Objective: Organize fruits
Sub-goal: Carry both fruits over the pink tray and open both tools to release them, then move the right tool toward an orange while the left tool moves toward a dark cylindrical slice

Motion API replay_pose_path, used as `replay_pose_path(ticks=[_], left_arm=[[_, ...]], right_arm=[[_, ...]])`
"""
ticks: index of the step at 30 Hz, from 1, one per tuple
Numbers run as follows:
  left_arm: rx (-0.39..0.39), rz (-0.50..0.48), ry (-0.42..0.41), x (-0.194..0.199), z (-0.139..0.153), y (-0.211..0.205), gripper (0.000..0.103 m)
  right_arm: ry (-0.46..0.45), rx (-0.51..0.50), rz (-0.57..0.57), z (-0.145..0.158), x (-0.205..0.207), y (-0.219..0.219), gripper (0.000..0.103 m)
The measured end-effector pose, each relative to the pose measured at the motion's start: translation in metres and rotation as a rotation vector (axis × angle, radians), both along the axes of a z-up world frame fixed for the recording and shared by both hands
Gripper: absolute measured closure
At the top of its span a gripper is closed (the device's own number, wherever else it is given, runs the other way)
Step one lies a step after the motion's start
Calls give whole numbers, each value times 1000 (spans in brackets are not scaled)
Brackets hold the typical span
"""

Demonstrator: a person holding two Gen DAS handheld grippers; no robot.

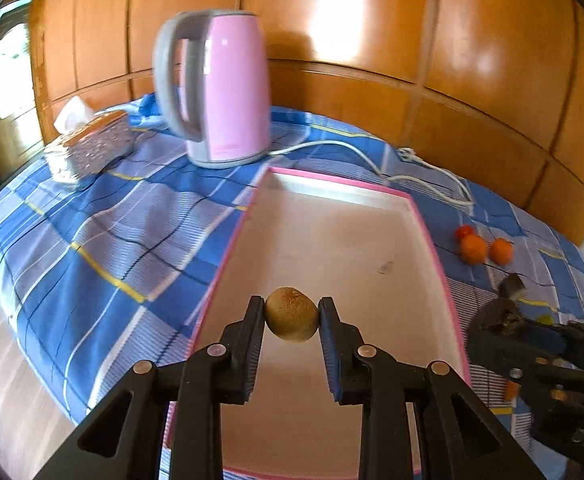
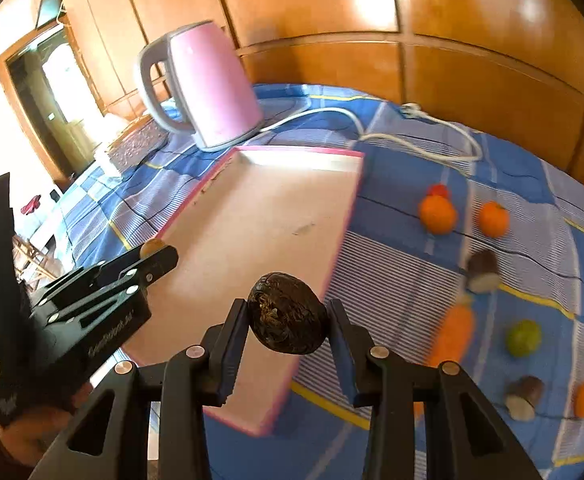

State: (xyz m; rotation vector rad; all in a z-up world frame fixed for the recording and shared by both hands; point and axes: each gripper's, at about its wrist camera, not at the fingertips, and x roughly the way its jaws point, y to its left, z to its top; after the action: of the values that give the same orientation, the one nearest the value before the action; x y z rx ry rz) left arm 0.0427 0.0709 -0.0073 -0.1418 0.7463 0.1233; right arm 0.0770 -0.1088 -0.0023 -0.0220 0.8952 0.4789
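The left gripper (image 1: 292, 314) points down and forward over the near part of the pink-rimmed tray (image 1: 428, 236), and its two pads are clenched on a brown kiwi (image 1: 291, 314), which hangs in the air above the tray floor. In the right wrist view this same gripper comes in from the lower left, tilted toward the tray, with a hand (image 2: 23, 436) around its handle; white writing runs along its black body, but it is too blurred to read. The right gripper (image 2: 287, 320) also points downward, above the near right corner of the tray, and it grasps a dark, wrinkled round fruit (image 2: 287, 314) between its pads. The tray floor is bare except for a small dark mark, so there is much open room inside it. Its far edge lies just beside the pink kettle (image 1: 227, 84), whose white cord (image 1: 412, 178) runs over the blue checked cloth (image 1: 103, 240) behind the tray. To the left of the kettle stands a tissue box (image 1: 91, 148). On the cloth to the right of the tray lie two oranges (image 2: 438, 214), a small red fruit (image 2: 439, 190), a green fruit (image 2: 524, 338), a carrot (image 2: 454, 332) and two brown mushrooms (image 2: 482, 270), all apart from the tray edge. The cloth ends at the wooden wall panels (image 1: 372, 20).
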Motion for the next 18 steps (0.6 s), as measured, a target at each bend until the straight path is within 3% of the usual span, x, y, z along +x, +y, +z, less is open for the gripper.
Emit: replay_pose_path(ticks=[4, 8, 10, 18], left_arm=[[9, 33, -8, -2, 0, 9, 71], [0, 66, -25, -9, 2, 16, 54], [-4, 72, -26, -10, 2, 17, 53], [-35, 75, -60, -19, 8, 14, 48]], right_arm=[[12, -13, 17, -8, 5, 21, 62], [0, -39, 10, -12, 1, 29, 56], [-12, -51, 4, -12, -2, 29, 50], [-141, -127, -93, 8, -23, 19, 49]])
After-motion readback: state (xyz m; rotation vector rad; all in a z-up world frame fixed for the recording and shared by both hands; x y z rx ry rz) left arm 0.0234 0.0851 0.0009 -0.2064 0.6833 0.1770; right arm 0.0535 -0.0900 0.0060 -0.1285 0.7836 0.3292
